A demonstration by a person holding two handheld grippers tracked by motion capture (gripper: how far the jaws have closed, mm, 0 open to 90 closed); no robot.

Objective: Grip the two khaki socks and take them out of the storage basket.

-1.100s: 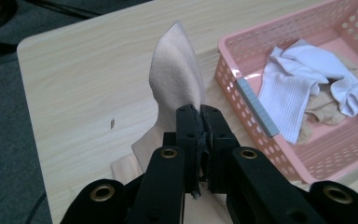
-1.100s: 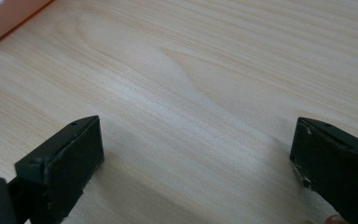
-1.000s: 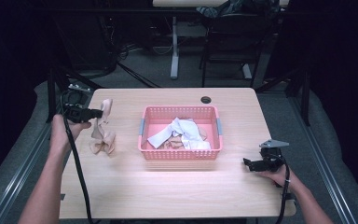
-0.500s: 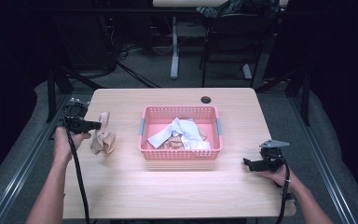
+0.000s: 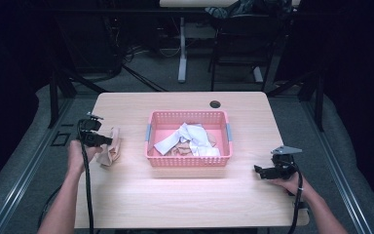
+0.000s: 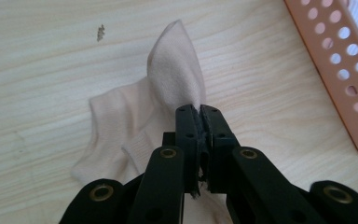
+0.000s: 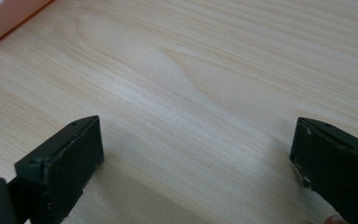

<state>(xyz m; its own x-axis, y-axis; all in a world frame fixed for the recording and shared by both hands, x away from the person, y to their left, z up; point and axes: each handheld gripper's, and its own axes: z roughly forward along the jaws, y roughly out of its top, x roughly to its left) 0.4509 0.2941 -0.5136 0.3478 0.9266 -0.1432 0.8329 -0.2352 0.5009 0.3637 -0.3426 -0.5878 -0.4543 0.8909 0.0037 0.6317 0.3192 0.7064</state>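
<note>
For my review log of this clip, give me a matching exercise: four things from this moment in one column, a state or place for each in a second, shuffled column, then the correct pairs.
Things:
1. left gripper
2. right gripper
3. pink basket
4. beige sock

States or places:
A. holds white and beige cloth pieces
B. jaws wide apart over bare table
C. pinched, partly lifted off the wood
D. jaws shut on fabric

Pairs: 1-D, 2-B, 3-A, 4-C
</note>
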